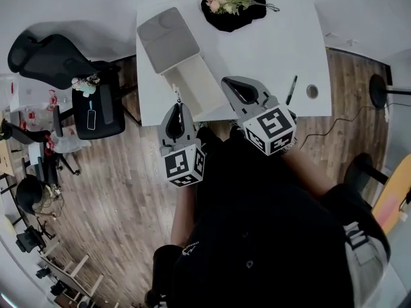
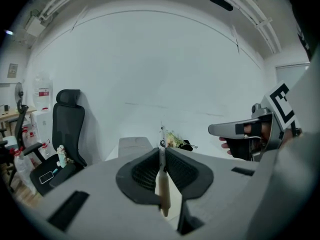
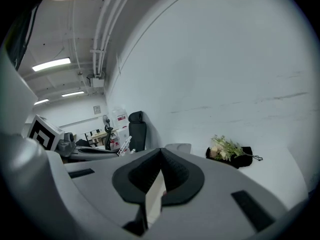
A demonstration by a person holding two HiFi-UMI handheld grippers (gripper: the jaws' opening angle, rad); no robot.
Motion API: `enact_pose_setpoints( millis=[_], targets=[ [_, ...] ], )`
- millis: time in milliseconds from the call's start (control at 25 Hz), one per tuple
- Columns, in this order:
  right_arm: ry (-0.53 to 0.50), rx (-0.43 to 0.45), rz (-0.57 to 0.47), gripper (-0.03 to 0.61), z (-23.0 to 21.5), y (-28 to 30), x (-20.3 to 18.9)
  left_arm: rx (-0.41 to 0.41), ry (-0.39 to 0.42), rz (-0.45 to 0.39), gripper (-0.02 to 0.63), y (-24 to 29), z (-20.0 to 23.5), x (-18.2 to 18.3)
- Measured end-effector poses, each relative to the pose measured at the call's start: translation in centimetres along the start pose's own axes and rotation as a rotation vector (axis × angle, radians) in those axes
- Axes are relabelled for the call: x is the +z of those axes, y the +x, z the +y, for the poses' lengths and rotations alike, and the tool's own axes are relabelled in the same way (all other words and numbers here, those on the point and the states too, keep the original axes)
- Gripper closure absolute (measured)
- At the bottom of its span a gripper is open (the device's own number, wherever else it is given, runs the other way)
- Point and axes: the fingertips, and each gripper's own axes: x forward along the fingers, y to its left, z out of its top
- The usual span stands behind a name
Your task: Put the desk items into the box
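Slim pen-like stick (image 2: pixel 163 184), long axis along the jaws, tip pointing forward and upward, clamped in the left hand-held gripper (image 2: pixel 162 153) by the open white box (image 1: pixel 196 85) on the white surface (image 1: pixel 276 43), right hand-held gripper (image 3: pixel 160 154) closed, empty, black pen (image 1: pixel 291 90) lying beside it.

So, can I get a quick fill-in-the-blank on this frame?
1. The left gripper is shut on a pale ___.
2. The box on the desk has its lid ___.
3. In the head view, the black pen lies on the desk to the ___ of the box.

Missing words: pen; open; right.
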Motion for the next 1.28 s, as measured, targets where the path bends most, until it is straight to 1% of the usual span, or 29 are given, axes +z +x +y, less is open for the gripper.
enact_pose_setpoints(
  millis=[280, 560, 760, 880, 960, 1120, 1280],
  targets=[
    [0.040, -0.140, 0.018, 0.580, -1.7, 0.1, -0.7, -0.096, -0.028, 0.094, 0.568, 4.2, 1.1, -2.1],
    [0.081, -0.263, 0.028, 0.580, -2.6, -0.1, -1.4, -0.179, -0.024, 0.213, 0.568, 8.1, 1.6, -5.0],
    [0.109, -0.343, 0.028, 0.580, -3.1, -0.6, -1.9, -0.191, -0.057, 0.328, 0.568, 10.5, 2.4, -8.7],
    [0.129, -0.382, 0.034, 0.580, -3.3, -1.1, -2.5, -0.202, -0.043, 0.383, 0.568, 11.5, 2.2, -10.7],
    [0.142, -0.401, 0.039, 0.580, -3.3, -1.2, -2.9, -0.207, -0.037, 0.420, 0.568, 12.2, 2.1, -12.0],
    [0.161, -0.427, 0.049, 0.580, -3.0, -1.5, -3.7, -0.212, -0.052, 0.487, 0.568, 13.3, 1.9, -14.3],
    [0.185, -0.457, 0.057, 0.580, -2.9, -1.7, -4.6, -0.219, -0.033, 0.530, 0.568, 14.4, 1.8, -15.9]
  ],
)
